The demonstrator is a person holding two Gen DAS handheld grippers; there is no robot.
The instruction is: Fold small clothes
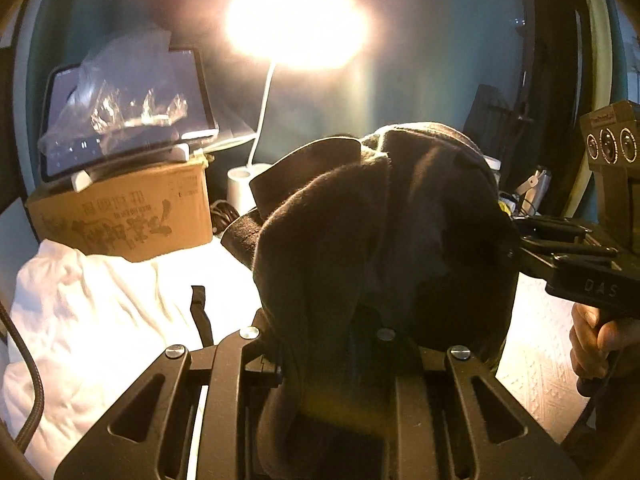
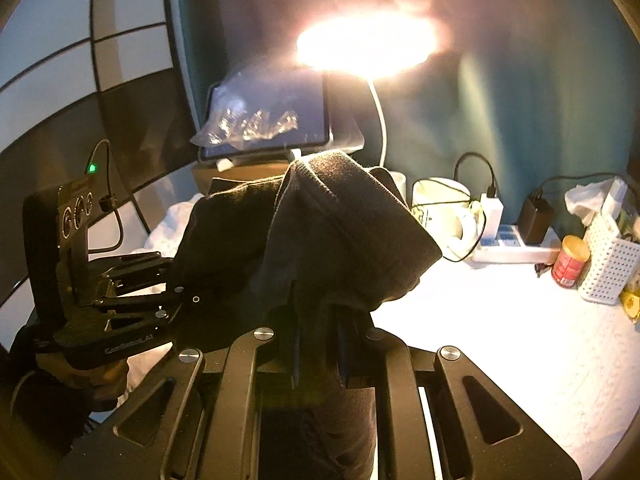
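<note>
Holding a Dark Garment Aloft Between Two Claws

Clenched on opposite edges, the left claw (image 1: 332,344) and right claw (image 2: 320,344) grip a dark garment (image 1: 380,232) bunched between them above the white tabletop (image 2: 500,340). A lamp (image 1: 296,24) glares beyond both claws; a cardboard box (image 1: 132,216) sits left of the left claw.
</note>
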